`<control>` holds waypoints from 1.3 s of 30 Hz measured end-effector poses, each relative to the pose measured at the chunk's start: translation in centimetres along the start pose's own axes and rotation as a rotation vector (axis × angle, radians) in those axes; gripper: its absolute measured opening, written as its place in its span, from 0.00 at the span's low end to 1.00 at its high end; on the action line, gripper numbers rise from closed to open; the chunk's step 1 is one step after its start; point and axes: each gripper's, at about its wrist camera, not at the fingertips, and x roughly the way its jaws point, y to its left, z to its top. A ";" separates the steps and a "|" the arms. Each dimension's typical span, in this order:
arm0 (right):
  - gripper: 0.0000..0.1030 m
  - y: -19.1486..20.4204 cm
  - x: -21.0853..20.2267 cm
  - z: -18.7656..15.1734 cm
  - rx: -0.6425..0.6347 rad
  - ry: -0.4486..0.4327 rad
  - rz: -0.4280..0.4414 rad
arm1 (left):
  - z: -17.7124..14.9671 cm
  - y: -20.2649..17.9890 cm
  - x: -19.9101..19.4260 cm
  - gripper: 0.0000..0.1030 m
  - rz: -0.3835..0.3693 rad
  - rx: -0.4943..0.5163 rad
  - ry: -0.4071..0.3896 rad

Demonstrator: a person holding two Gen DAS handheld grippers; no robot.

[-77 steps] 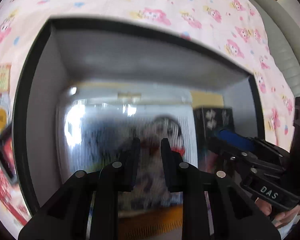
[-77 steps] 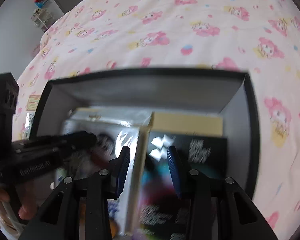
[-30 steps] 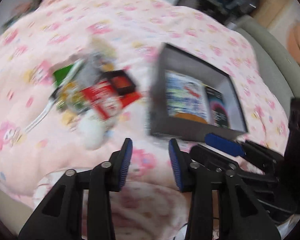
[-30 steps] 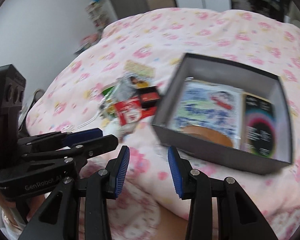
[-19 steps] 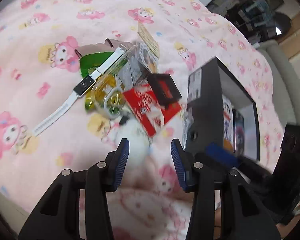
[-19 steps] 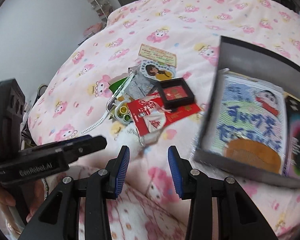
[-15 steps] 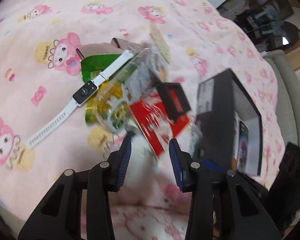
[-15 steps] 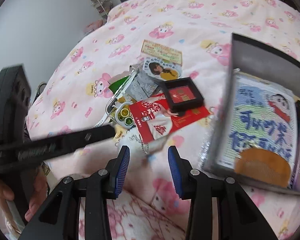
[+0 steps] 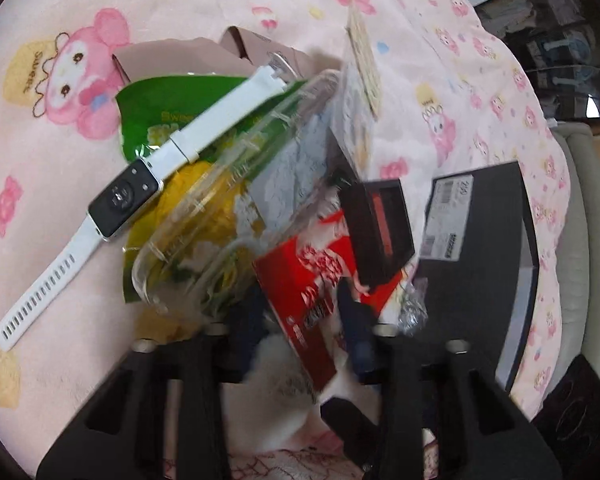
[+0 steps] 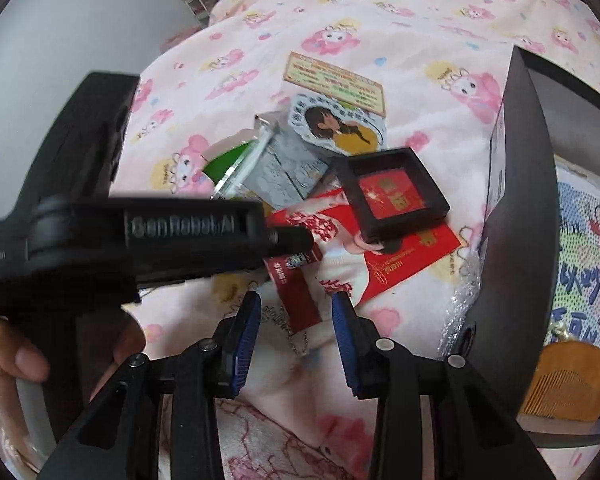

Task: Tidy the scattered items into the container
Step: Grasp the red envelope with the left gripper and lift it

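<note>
Swung away from the box [image 9: 476,264] at right and down onto the heap at left, left gripper [image 9: 300,312] spread around the red packet [image 9: 308,276], right gripper [image 10: 296,328] spread nearby, next pick lining up.

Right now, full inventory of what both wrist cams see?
bedspread: 1, pink cartoon print, under everything
container box: 1, black, right of the pile, open
printed packet: 1, white with blue and red, inside the box
wooden comb: 1, tan, inside the box, near end
watch: 1, white strap, dark face, left of the pile
clear case: 1, transparent, over the green and yellow packet
green packet: 1, under the watch strap
red packet: 1, red and white, pile front
framed red tile: 1, black frame, on the red packet
girl sticker: 1, far side
label card: 1, beige, farthest
left gripper: open, over the red packet
right gripper: open, empty
</note>
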 end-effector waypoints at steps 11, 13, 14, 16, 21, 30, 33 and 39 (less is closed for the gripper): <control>0.32 -0.3 -1.1 -0.7 0.034 -0.010 0.002 | -2.4 2.8 -4.8 0.03 -0.164 -0.014 -0.040; 0.32 -0.3 -1.5 -0.7 0.032 -0.012 -0.001 | -3.1 4.2 -6.1 0.03 -0.165 -0.021 -0.049; 0.33 -0.2 -1.7 -0.7 0.030 -0.014 -0.001 | -3.5 4.8 -6.5 0.03 -0.161 -0.026 -0.053; 0.33 -0.1 -1.9 -0.5 0.026 -0.019 0.004 | -4.1 6.8 -7.4 0.03 -0.164 -0.048 -0.056; 0.33 0.0 -1.5 0.7 0.023 -0.023 0.052 | -4.4 10.6 -8.2 0.08 -0.151 -0.087 -0.070; 0.45 0.6 3.0 3.8 -0.045 0.024 0.060 | -4.6 13.0 -6.0 0.44 -0.181 -0.114 -0.065; 0.45 0.4 4.6 4.3 -0.039 0.050 0.105 | -4.7 13.3 -5.6 0.43 -0.153 -0.141 -0.096; 0.41 1.4 4.4 3.3 -0.077 0.078 0.187 | -4.7 10.7 -7.6 0.24 -0.062 -0.075 -0.169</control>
